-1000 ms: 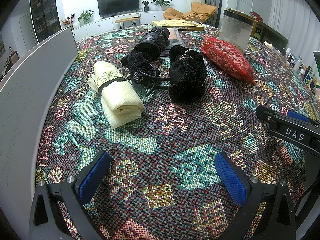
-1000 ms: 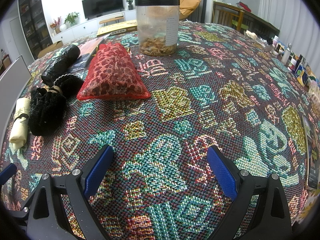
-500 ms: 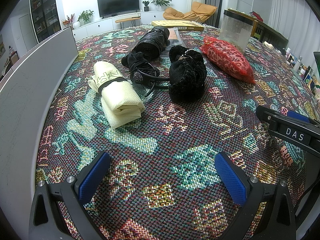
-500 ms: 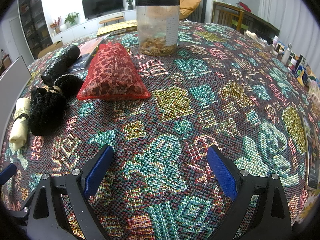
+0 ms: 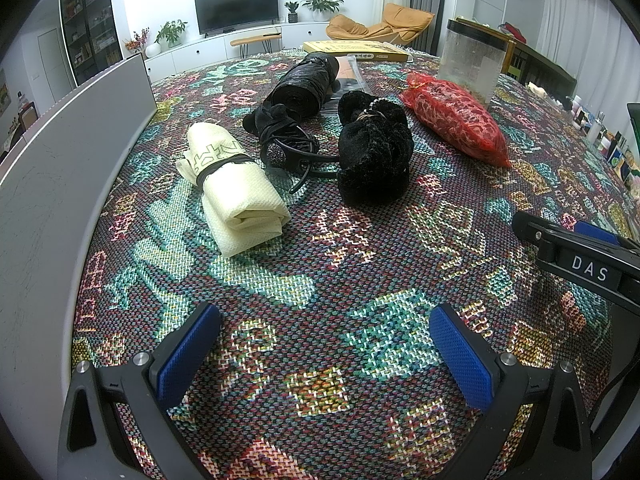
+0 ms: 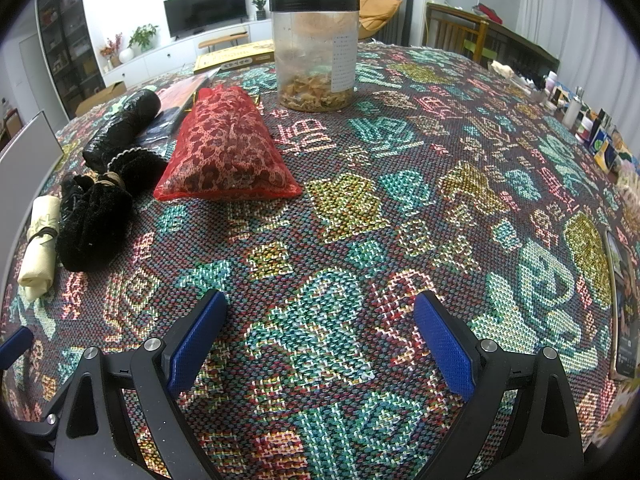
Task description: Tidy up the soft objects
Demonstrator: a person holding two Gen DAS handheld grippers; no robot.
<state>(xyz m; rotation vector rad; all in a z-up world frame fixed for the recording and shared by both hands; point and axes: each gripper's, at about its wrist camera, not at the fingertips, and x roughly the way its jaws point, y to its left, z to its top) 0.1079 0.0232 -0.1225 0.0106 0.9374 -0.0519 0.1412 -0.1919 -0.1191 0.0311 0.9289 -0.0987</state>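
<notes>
On the patterned tablecloth lie a folded cream cloth bag (image 5: 232, 184) tied with a dark band, a small black pouch with a cord (image 5: 280, 140), a black fuzzy pouch (image 5: 374, 156), a black plastic roll (image 5: 306, 82) and a red leopard-print mesh bag (image 5: 454, 118). My left gripper (image 5: 324, 348) hovers open near the table's front, well short of them, with nothing between its fingers. In the right wrist view the red mesh bag (image 6: 226, 148), fuzzy pouch (image 6: 94, 220) and cream bag (image 6: 40, 240) sit far left of my open, empty right gripper (image 6: 320, 336).
A clear jar with a black lid (image 6: 316, 52) stands behind the red bag. A grey-white panel (image 5: 60, 160) borders the table's left side. A yellow flat box (image 5: 356, 46) lies at the far edge. Small bottles and items (image 6: 592, 128) line the right edge.
</notes>
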